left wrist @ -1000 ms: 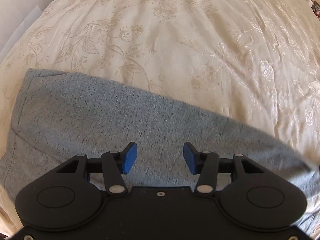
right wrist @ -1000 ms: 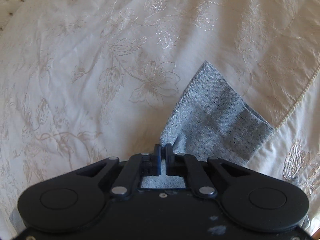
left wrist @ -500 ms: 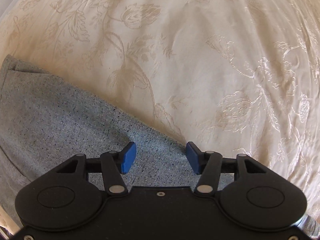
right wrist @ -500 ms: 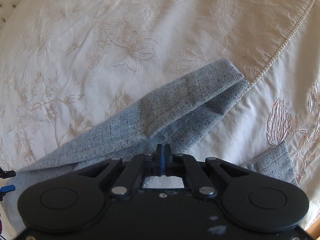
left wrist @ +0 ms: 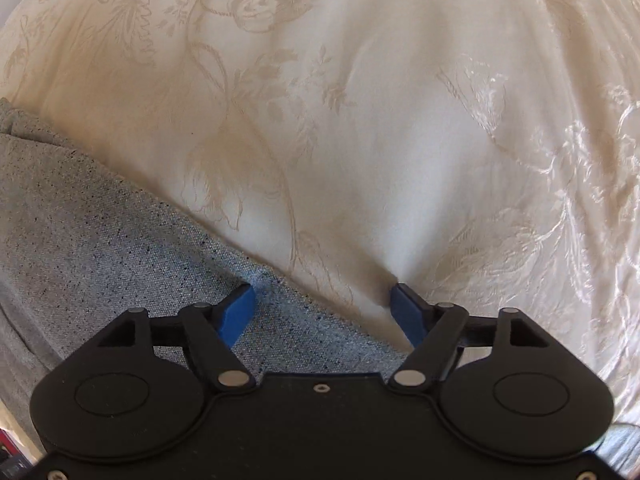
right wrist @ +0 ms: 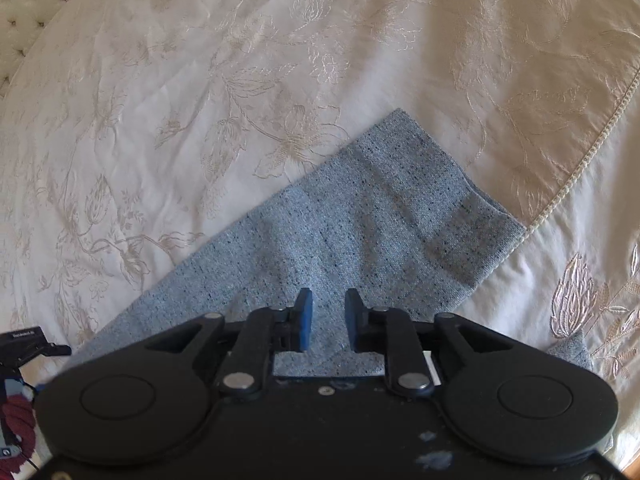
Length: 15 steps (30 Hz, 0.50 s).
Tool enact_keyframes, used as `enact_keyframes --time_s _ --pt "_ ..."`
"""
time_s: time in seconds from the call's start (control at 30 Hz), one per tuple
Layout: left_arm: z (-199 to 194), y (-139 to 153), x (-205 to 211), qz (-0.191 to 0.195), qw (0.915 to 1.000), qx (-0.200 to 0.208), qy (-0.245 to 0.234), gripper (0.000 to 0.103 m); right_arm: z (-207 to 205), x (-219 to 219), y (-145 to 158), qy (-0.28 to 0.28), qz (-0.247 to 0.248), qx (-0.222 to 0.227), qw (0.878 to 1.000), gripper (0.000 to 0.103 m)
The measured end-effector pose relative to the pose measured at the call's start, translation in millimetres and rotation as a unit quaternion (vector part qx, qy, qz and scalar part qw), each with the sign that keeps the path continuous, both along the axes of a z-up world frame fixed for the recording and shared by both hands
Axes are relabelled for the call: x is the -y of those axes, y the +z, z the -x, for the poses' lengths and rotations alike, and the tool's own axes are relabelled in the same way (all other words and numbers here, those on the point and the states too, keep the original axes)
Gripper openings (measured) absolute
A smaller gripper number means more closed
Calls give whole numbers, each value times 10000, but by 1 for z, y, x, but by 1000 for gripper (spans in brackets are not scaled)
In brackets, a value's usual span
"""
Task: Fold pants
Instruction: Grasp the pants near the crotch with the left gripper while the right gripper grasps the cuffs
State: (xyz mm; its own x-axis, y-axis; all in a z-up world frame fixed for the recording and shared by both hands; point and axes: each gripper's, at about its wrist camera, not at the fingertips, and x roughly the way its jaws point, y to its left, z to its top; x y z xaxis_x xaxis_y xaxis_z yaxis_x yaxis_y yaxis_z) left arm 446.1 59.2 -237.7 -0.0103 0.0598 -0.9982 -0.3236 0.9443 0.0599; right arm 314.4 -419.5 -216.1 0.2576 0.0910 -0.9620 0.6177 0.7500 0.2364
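Note:
Grey speckled pants (left wrist: 100,248) lie flat on a cream bedspread (left wrist: 360,120) with a woven flower pattern. In the left wrist view my left gripper (left wrist: 324,304) points straight down with its jaws opening wide. Its left blue pad (left wrist: 240,310) rests over the pants' edge and its right pad (left wrist: 408,312) over bare bedspread; the pads do not press on the cloth. In the right wrist view the hem end of a pants leg (right wrist: 384,220) lies folded over. My right gripper (right wrist: 326,316) hovers just above it, jaws opening, nothing pinched between the pads.
A corded seam (right wrist: 576,168) of the bedspread curves past the hem at the right. A tufted headboard (right wrist: 24,8) shows at the top left. A dark device and red yarn-like object (right wrist: 18,412) sit at the lower left edge.
The right gripper, earlier shut on the pants leg, has let go and its jaws have parted; the leg now lies flat. The left gripper came down close to the pants' edge and spread wider.

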Motion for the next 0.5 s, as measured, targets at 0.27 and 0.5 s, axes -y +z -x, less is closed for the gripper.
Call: enact_keyframes --time_s 0.27,0.5 --pt "67 12 -26 607 9943 706 510 8 -68 16 -28 -904 -175 -242 9955 39" --pt "112 15 -43 852 9914 826 551 8 -107 15 -60 -1172 138 -1023 9877 40"
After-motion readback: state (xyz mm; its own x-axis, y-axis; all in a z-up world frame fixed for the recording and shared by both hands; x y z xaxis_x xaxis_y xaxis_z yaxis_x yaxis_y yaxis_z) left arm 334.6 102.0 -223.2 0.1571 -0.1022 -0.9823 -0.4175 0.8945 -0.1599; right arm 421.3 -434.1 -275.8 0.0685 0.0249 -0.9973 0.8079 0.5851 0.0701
